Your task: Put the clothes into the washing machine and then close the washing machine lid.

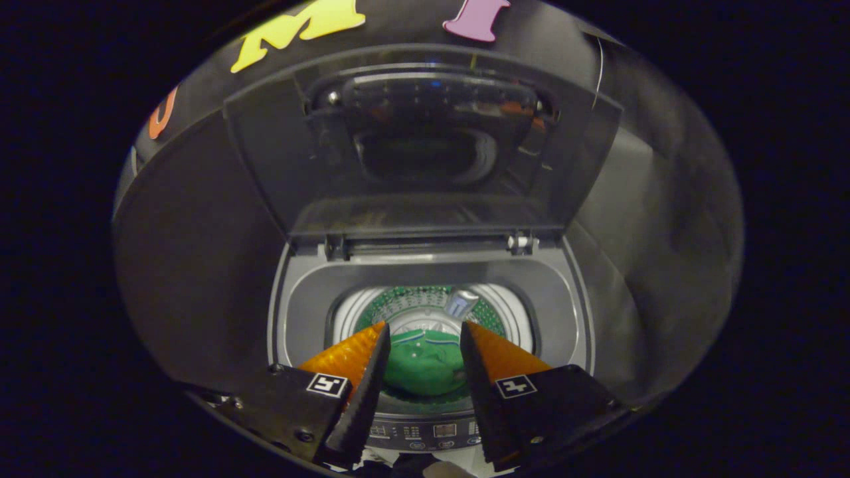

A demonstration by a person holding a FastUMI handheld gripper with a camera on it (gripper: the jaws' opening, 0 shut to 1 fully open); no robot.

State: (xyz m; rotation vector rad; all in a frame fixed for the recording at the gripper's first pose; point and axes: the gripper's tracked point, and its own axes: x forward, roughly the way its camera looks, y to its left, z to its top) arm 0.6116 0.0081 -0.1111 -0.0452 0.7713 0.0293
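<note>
A top-loading washing machine (302,299) stands just ahead, its dark see-through lid (425,146) raised upright at the back. Down in the round drum (511,325) lies a green garment (425,365) with a striped collar. My gripper (423,326) hovers above the drum's mouth, open, with nothing between its fingers; the garment shows through the gap between them, well below. The machine's control panel (425,430) sits at the front edge, under the fingers.
Black cloth walls close in behind and on both sides of the machine. A small white hinge piece (521,242) sits at the lid's right rear corner. A grey cylindrical part (461,302) stands at the back of the drum.
</note>
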